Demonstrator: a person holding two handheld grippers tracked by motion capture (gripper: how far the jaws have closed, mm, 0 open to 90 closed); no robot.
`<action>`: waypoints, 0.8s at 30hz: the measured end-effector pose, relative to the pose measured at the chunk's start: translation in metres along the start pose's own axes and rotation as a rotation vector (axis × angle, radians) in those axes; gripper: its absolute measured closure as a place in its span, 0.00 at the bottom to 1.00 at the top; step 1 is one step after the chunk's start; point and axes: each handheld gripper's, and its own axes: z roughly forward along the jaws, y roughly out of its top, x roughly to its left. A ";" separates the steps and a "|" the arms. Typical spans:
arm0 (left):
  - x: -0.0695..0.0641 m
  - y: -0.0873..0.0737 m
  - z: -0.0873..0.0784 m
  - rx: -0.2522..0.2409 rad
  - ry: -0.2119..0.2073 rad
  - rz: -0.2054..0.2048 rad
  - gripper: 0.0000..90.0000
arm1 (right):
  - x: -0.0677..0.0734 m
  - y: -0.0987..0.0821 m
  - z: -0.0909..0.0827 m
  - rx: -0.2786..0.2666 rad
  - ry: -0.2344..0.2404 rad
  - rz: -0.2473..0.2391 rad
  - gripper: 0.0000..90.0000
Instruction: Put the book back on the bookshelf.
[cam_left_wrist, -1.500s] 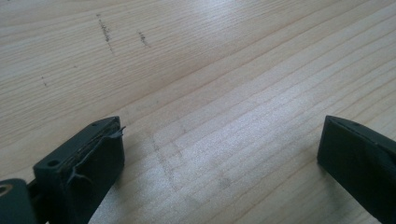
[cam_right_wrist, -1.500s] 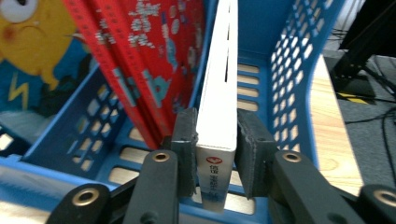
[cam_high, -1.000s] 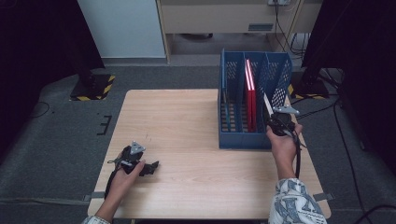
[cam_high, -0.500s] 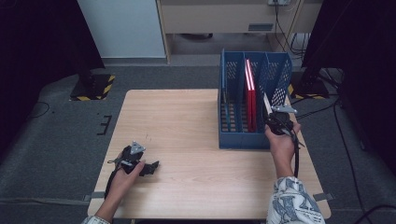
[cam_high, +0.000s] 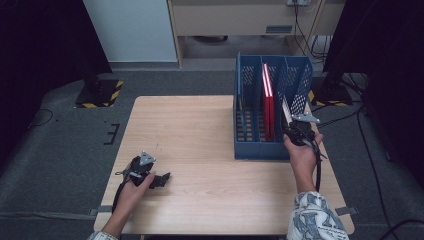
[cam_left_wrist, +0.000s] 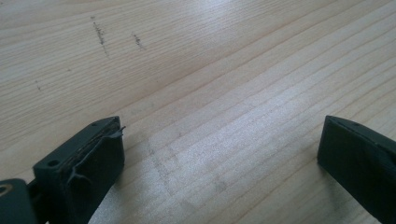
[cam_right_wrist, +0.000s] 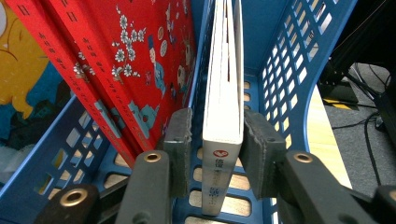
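The white book (cam_right_wrist: 223, 116) is in the right-hand compartment of the blue file rack (cam_high: 250, 107), w/ the right gripper (cam_right_wrist: 215, 149) around its spine end. In the right gripper view there's a visible gap between the book and each of the 2 fingers (cam_right_wrist: 179, 140); they've just been opening, so the book sits between them but isn't pinched. It looks to rest on the rack's slotted floor, leaning slightly. Judging by that, placement is basically done and release is underway; what's left is prob. to open a bit wider and back the gripper out w/o dragging the book.

2 red books (cam_high: 268, 102) already stand in the middle compartment, just beside the white one w/ the divider between. The left compartment looks empty.

Orientation: the white book stands on edge, covers vertical, spine toward the person at the rack's open front. Its long axis runs front to back along the compartment, away from the person, top edge tilted a little.

Left gripper (cam_high: 162, 178) is low over the table (cam_high: 200, 150) near the person's side, well apart from the rack. Its fingers are spread wide w/ nothing between them, bare wood below.
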 end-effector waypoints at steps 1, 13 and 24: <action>0.000 0.000 0.000 0.000 0.000 0.000 0.00 | 0.000 0.000 0.000 -0.002 0.000 0.002 0.72; 0.000 0.000 0.000 0.001 -0.001 0.001 0.00 | -0.004 -0.002 -0.007 -0.037 0.017 0.014 0.57; 0.000 0.000 0.000 0.001 -0.001 0.001 0.00 | -0.007 -0.003 -0.005 -0.026 0.011 0.013 0.57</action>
